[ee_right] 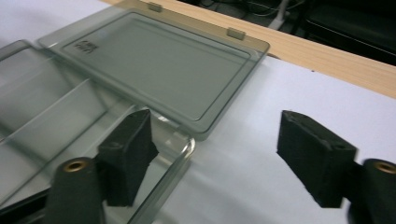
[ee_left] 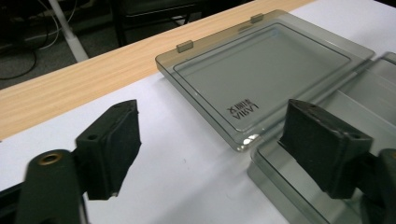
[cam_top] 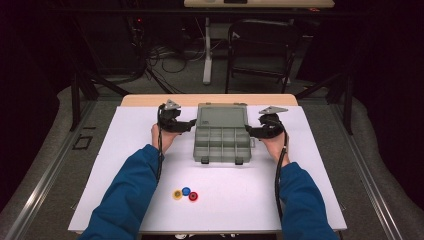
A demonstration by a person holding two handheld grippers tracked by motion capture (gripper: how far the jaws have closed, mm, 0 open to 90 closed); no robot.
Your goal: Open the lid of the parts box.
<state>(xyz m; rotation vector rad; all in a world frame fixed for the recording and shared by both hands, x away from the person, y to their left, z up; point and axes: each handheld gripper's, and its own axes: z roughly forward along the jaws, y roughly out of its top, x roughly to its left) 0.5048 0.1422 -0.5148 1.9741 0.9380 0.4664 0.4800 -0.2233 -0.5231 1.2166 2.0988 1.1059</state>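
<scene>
- Smoky grey plastic: one box lies open mid-sheet, its lid folded flat toward the far edge, the tray nearest the person.
- Count it up: one box, two grippers, three small discs – yellow, blue, red – clustered near the front of the sheet, well apart from the box.
- With the lid back, the box's long axis runs away from the person, the hinge crossing left to right; two latches sit on the tray's near edge, two tabs on the lid's far edge.
- The tray is split into small compartments in rows; the exact number is hard to tell from above.
- Left gripper sits just beside the box's left side at the hinge; in the left gripper view its jaws stand wide, one over bare sheet, one over the tray's corner, nothing pinched.
- Right gripper mirrors it on the right side; in the right gripper view its jaws gape too, one above the tray's rim, one over bare sheet, gripping nothing.
- The lid's far edge reaches close to where the white sheet gives way to a wooden strip of table.
- Plenty of open sheet left, right and in front of the box.
</scene>
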